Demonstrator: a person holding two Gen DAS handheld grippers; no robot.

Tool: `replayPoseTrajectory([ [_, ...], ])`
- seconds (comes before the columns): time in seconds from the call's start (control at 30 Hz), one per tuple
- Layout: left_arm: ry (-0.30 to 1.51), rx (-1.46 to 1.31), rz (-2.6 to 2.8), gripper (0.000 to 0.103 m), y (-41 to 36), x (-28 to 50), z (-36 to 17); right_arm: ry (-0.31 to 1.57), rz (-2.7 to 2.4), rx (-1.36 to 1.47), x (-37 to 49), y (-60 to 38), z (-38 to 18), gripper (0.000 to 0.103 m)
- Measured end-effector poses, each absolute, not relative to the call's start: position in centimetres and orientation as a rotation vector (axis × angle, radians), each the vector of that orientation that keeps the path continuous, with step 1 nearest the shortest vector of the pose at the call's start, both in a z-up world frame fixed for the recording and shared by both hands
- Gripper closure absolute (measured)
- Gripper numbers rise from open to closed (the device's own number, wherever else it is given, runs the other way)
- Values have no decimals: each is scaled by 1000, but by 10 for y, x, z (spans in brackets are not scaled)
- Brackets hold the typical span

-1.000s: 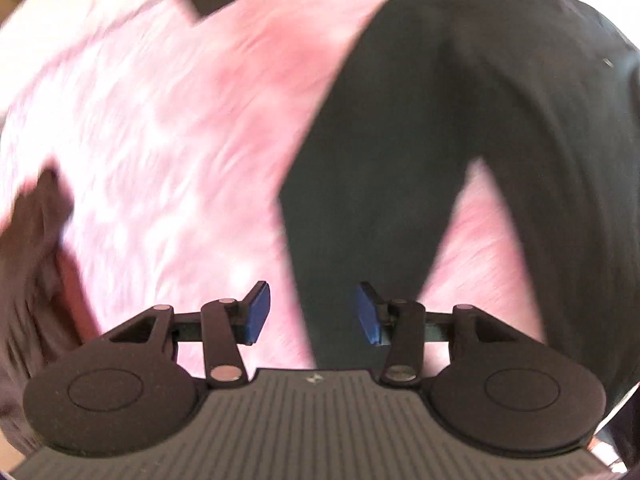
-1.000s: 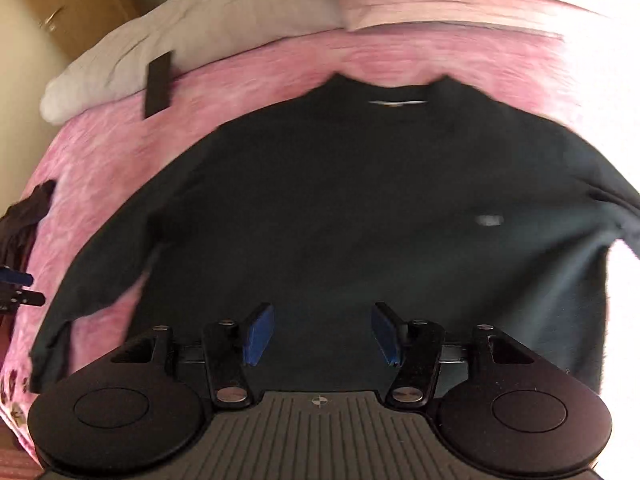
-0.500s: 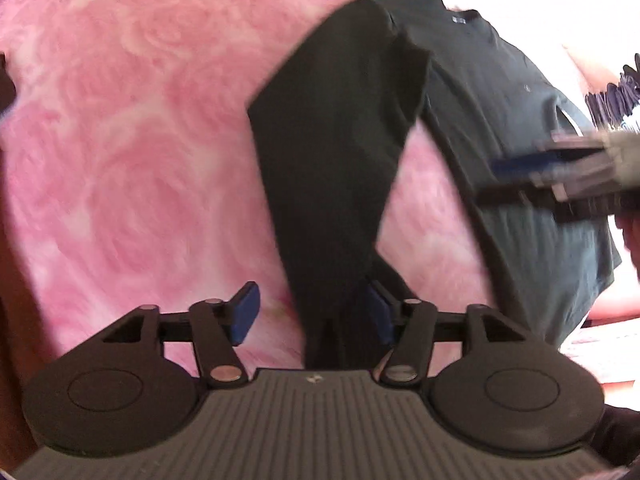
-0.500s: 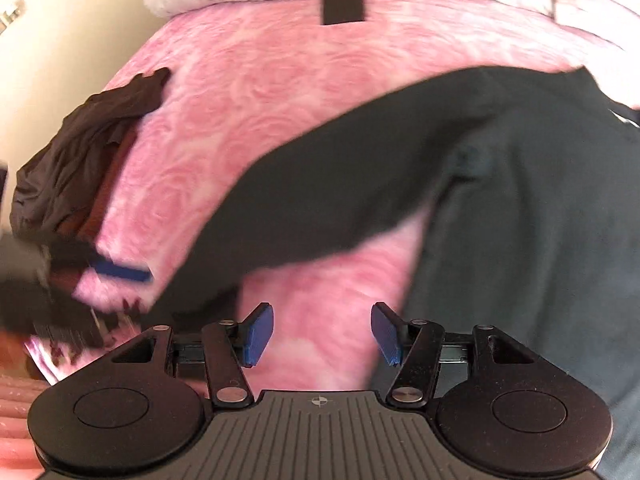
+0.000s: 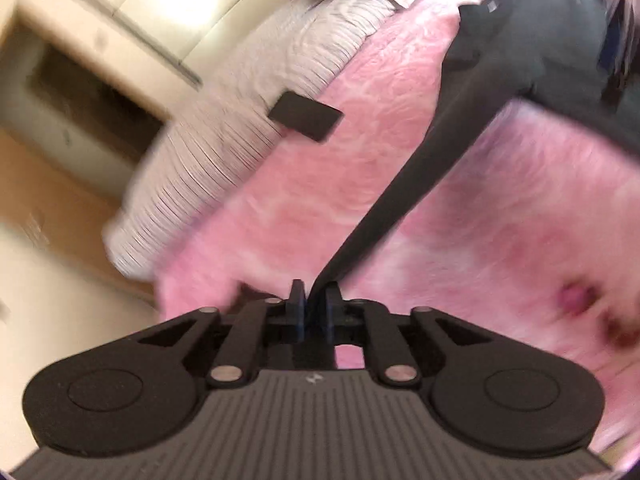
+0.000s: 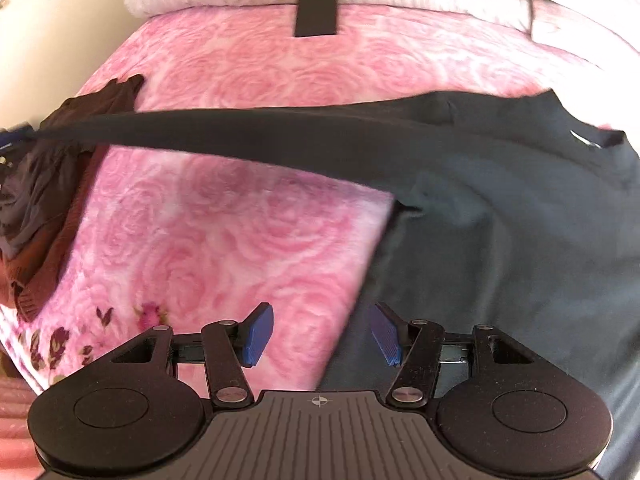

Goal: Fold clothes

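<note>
A black long-sleeved shirt [image 6: 500, 240] lies spread on a pink rose-patterned blanket [image 6: 240, 220]. Its sleeve [image 6: 260, 136] stretches taut to the left, lifted off the blanket. In the left wrist view the sleeve [image 5: 420, 168] runs straight into my left gripper [image 5: 314, 308], whose jaws are closing with the cuff pinched between the blue pads. My right gripper [image 6: 322, 334] hangs open over the shirt's left side edge, one pad over the blanket and one over the cloth, with nothing held. The left gripper shows only as a blue blur at the far left of the right wrist view.
A flat black rectangular object [image 6: 318, 4] rests where the blanket meets a pale striped duvet [image 5: 248, 140]. A heap of dark brown clothes [image 6: 44, 208] sits at the bed's left edge. Beige furniture and a wall lie beyond the bed.
The left gripper's jaws have come together on the sleeve's cuff and it has risen and rolled, drawing the sleeve taut. The right gripper slid left to the shirt's side edge, still open.
</note>
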State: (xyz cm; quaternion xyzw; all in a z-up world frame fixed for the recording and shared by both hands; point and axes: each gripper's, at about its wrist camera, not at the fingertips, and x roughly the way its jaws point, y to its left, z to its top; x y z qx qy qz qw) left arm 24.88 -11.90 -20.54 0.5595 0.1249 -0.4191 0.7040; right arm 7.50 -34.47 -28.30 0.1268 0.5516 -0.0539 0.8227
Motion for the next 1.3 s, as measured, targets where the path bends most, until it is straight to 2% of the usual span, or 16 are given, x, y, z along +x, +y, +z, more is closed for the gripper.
replayPoseTrajectory([
  [0.1, 410, 1402, -943, 85, -117, 242, -250, 1182, -141, 311, 67, -352, -288, 45],
  [0.23, 618, 1290, -979, 84, -101, 244, -263, 1208, -176, 358, 48, -359, -295, 45],
  [0.3, 685, 1191, -984, 75, -99, 250, -255, 1226, -191, 375, 40, -362, -298, 45],
  [0.37, 729, 1078, -972, 63, -102, 271, -247, 1248, -203, 387, 35, -364, -301, 45],
  [0.53, 800, 901, -950, 61, -134, 343, -249, 1241, -192, 367, 45, -360, -301, 45],
  [0.63, 912, 878, -965, 60, -156, 391, -270, 1218, -192, 350, 60, -357, -301, 45],
  [0.73, 1086, 848, -1042, 65, -169, 421, -296, 1200, -207, 358, 73, -355, -301, 45],
  [0.77, 1127, 839, -1070, 71, -171, 426, -300, 1198, -214, 361, 75, -355, -302, 45],
  [0.8, 1144, 849, -1098, 93, -173, 429, -299, 1200, -222, 364, 78, -355, -303, 45],
  [0.83, 1114, 856, -1097, 102, -173, 431, -291, 1202, -230, 368, 80, -354, -305, 45],
  [0.9, 1012, 849, -1063, 101, -169, 433, -271, 1205, -244, 379, 82, -353, -306, 45],
  [1.0, 950, 749, -985, 101, -158, 446, -248, 1210, -257, 393, 82, -352, -307, 45],
  [1.13, 972, 819, -981, 98, -159, 441, -261, 1231, -277, 429, 71, -353, -311, 45],
  [1.17, 966, 826, -960, 95, -157, 440, -262, 1232, -289, 436, 65, -354, -311, 45],
  [1.27, 938, 829, -896, 76, -149, 437, -261, 1236, -325, 460, 46, -358, -309, 45],
  [1.3, 913, 833, -881, 76, -147, 434, -257, 1238, -338, 469, 39, -359, -308, 45],
])
